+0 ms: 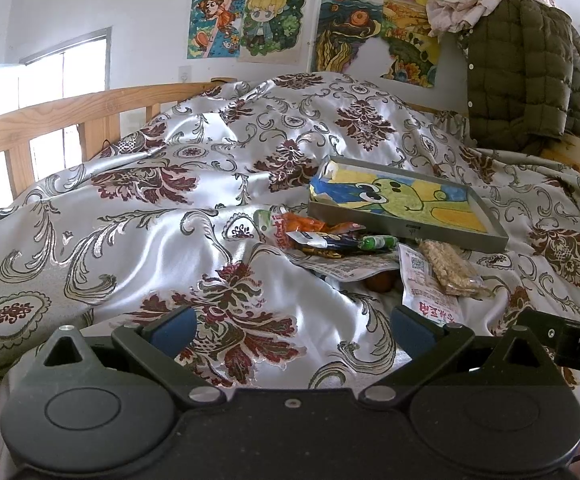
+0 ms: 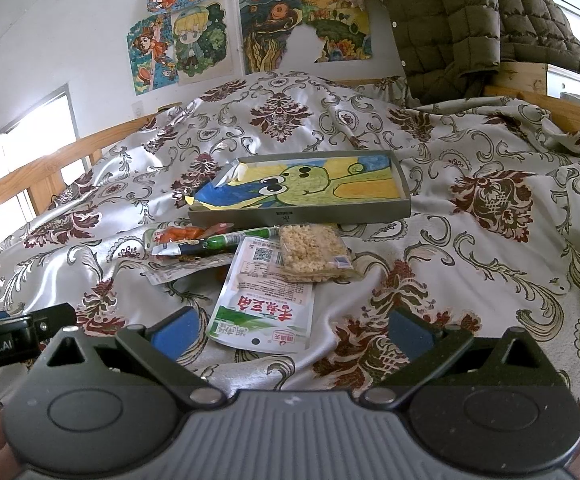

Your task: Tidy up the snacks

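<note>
Both pairs of fingers are standing wide apart and gripping nothing. The right gripper (image 2: 290, 332) is hovering low over the bed, its blue pads flanking the near end of a white and green snack pouch (image 2: 263, 312) with red lettering, which is lying flat on the bedspread (image 2: 470, 264) without touching either pad. The left gripper (image 1: 294, 330) is hanging over bare patterned satin, with the same pouch (image 1: 422, 292) off at its 2 o'clock.

Beyond the pouch, at 12 o'clock from the right gripper, a clear-wrapped puffed rice bar (image 2: 314, 254) is overlapping the pouch's far end. At 11 o'clock a loose heap is lying: a green tube-shaped snack (image 2: 241, 238), an orange packet (image 2: 181, 234) and a dark wrapper (image 2: 185, 249), stacked on a flat printed packet whose make I cannot read. Just behind the heap a shallow grey tray (image 2: 302, 216), lined with a child's drawing of a green creature, is resting on the bedspread; it is holding no snacks that I can see.

Judging by this, the sorting is only at its opening: every snack is outside the tray. The step in hand appears to be the approach to the first pick, most likely the pouch. The next move calls for lowering the right fingers around the pouch's near edge and pinching thin, slippery film against soft, yielding cloth, so the bar lying on its far end could slide off as it lifts.
</note>
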Motion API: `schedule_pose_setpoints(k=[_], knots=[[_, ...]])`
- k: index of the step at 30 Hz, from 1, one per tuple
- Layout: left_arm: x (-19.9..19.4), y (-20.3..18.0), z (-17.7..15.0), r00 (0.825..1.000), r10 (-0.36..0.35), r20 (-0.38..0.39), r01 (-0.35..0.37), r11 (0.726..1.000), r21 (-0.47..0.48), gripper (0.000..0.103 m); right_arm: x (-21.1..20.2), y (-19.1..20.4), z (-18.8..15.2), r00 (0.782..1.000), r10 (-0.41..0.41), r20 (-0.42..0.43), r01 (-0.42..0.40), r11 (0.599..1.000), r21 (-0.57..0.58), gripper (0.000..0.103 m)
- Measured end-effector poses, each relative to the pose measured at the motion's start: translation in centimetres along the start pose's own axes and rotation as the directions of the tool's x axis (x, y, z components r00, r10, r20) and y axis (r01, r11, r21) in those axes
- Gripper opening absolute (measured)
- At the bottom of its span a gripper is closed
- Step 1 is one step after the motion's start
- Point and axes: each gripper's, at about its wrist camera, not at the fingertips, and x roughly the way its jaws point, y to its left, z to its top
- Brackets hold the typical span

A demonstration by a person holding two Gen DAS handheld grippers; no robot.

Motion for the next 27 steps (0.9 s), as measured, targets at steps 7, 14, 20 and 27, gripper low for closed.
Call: schedule_pose_setpoints(k=[7, 14, 20, 27], knots=[[-0.01, 0.0, 0.0, 1.0, 0.0, 0.001, 0.0, 1.0, 0.001, 0.102, 0.0, 0.0, -0.01, 1.0, 0.0, 0.001, 0.0, 1.0, 0.0, 0.103], [0.0, 0.0, 0.01, 1.0, 0.0, 0.0, 0.0, 1.0, -0.002, 0.102, 0.01, 0.01, -0.01, 1.0, 0.0, 0.001, 0.0, 1.0, 0.001, 0.103], [0.01, 0.0, 0.0, 1.0, -0.001, -0.001, 0.001, 1.0, -0.001, 0.102, -0.01, 0.0, 0.01, 1.0, 0.001, 0.002, -0.001, 1.0, 0.001, 0.103], [0.02, 0.03, 0.0, 1.0, -0.002, -0.001, 0.002, 1.0, 0.0, 0.102, -0.25, -0.22, -0.18, 1.0, 0.001, 0.011, -0.001, 1.0, 0.008, 0.103]])
